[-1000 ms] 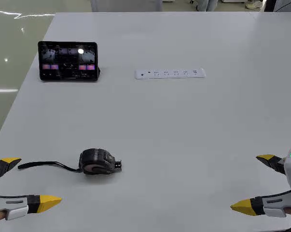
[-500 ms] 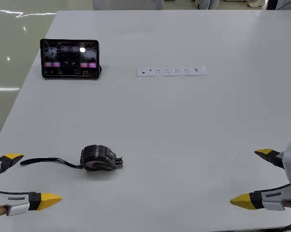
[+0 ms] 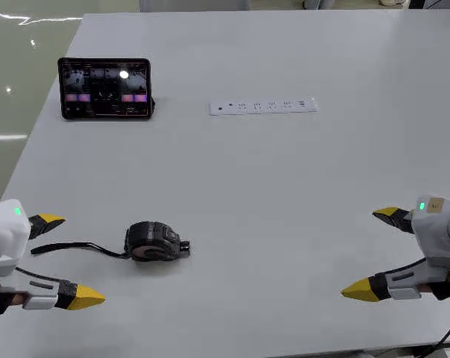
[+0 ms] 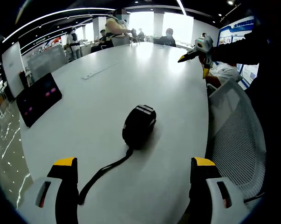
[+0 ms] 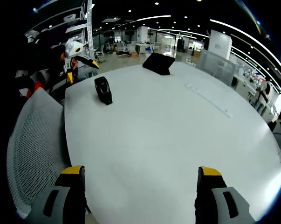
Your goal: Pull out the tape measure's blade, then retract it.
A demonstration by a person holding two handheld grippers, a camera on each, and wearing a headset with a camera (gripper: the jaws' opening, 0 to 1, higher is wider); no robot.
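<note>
Task not yet begun, by our reading: the tape measure (image 3: 154, 242) lies on the table (image 3: 284, 186) with no blade drawn out. Left gripper (image 3: 77, 259) jaws are spread and empty; the case sits just ahead, centred between the tips, its strap (image 3: 75, 247) trailing back toward them. Right gripper (image 3: 364, 253) jaws are likewise spread, tape far ahead to their left. Both pull and retract remain
</note>
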